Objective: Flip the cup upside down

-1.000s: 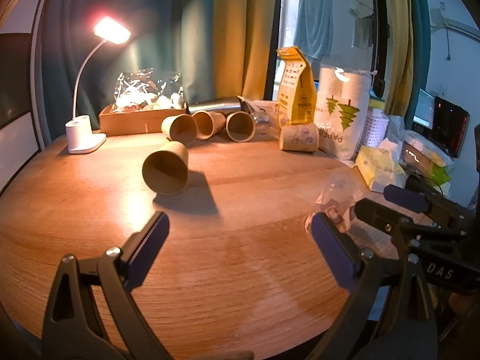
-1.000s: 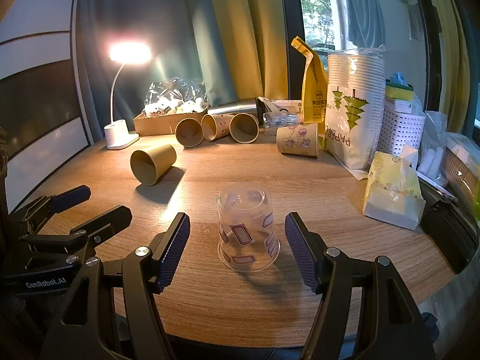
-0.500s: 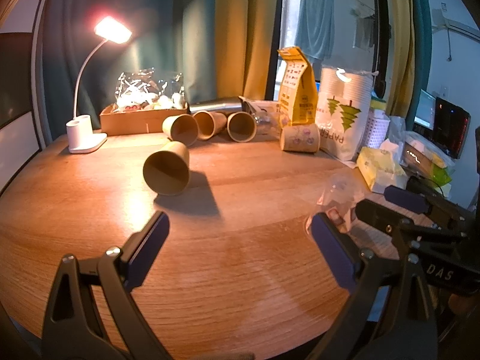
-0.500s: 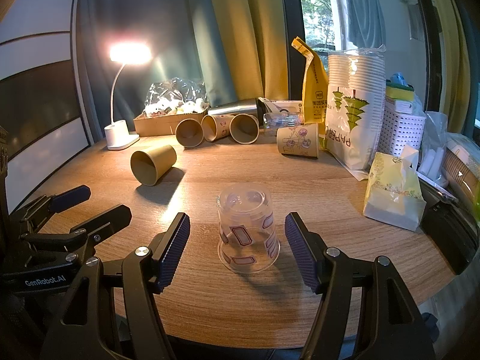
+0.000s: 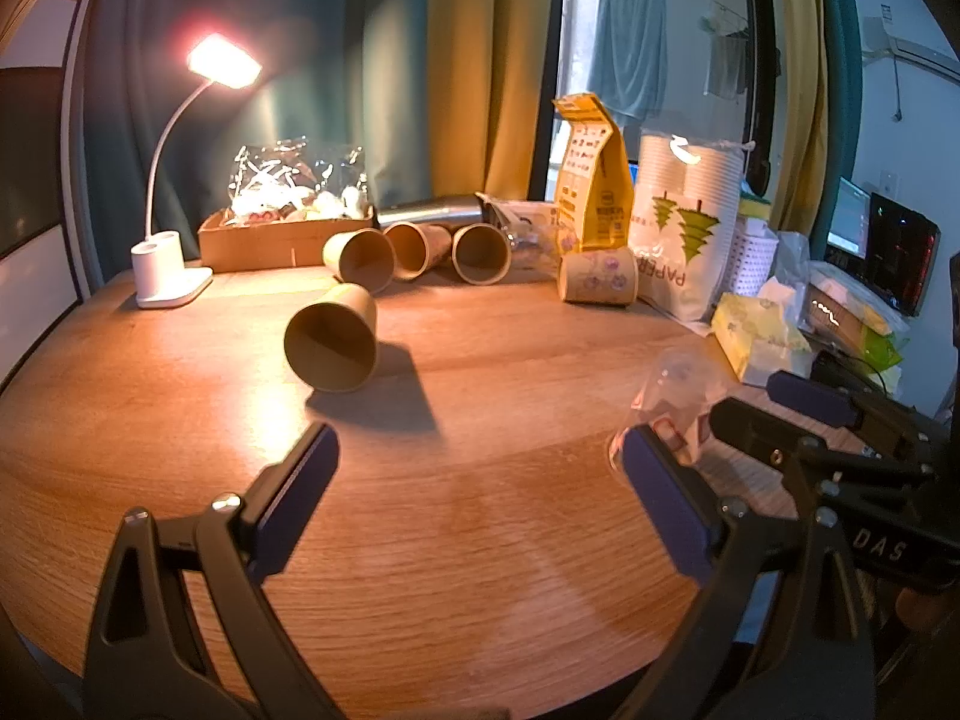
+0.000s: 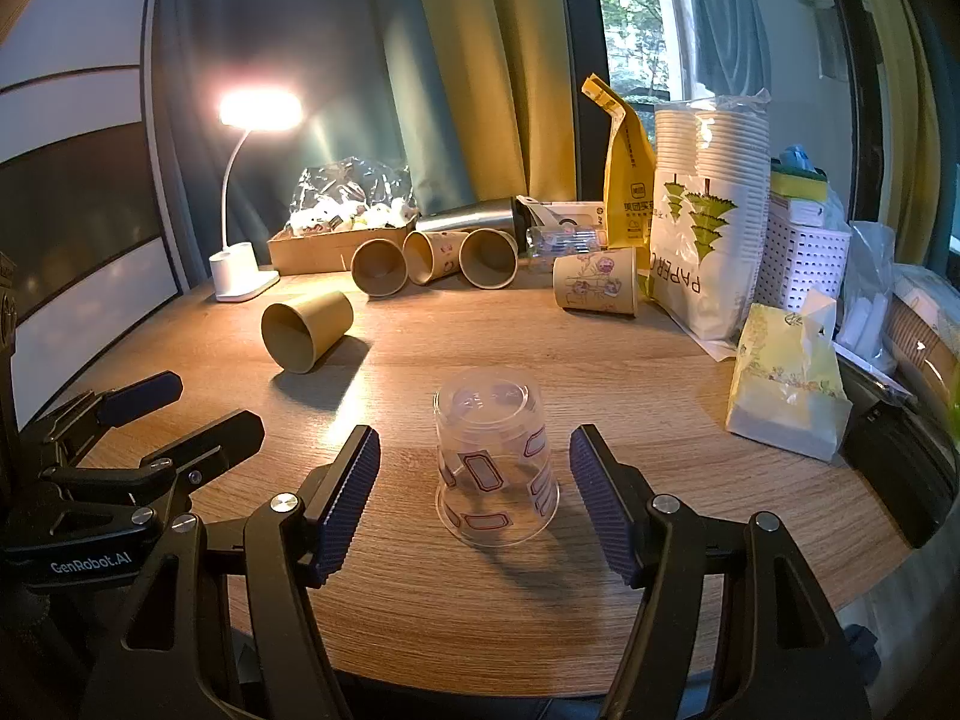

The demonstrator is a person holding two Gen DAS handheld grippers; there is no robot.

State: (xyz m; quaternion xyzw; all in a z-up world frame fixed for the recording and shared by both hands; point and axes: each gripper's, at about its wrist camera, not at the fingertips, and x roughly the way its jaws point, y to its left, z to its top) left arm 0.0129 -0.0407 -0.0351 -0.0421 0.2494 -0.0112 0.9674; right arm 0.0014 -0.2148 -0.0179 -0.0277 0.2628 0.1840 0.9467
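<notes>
Upside down, the clear plastic cup stands untouched between the right gripper's parted ribbed jaws.

Round wooden counter with visible grain, lit white desk lamp at its far left casting a warm glow, dark teal curtain behind it, mustard-yellow curtain beside, window showing green trees in daylight

Clear plastic cup with red-outlined label patches, standing upside down, wide rim flat on the wooden table, base up, upright not tilted, near the table's front edge, toward its right side, empty
</notes>
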